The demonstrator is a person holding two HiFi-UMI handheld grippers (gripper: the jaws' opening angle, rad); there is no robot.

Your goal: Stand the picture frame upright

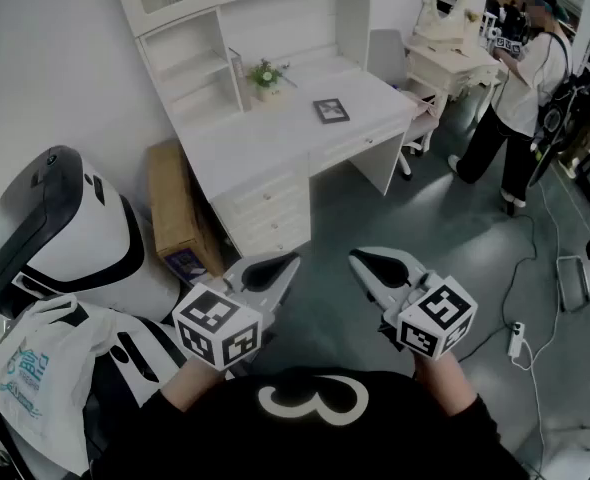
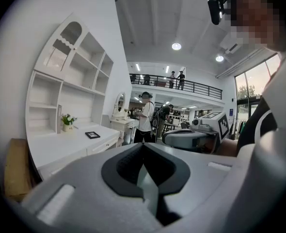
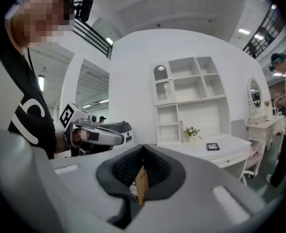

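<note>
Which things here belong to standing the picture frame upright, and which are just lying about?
Job: picture frame, lying flat on the white desk; left hand-held gripper and right hand-held gripper, both shut, empty, short of the desk.
Lying about: flower pot, cardboard box, plastic bag, dressing table.

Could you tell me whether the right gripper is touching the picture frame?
Apart. Head view shows the right gripper over the floor, the picture frame on the desk.

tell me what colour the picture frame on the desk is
The picture frame is black around a pale centre, clearest in the head view.
</note>
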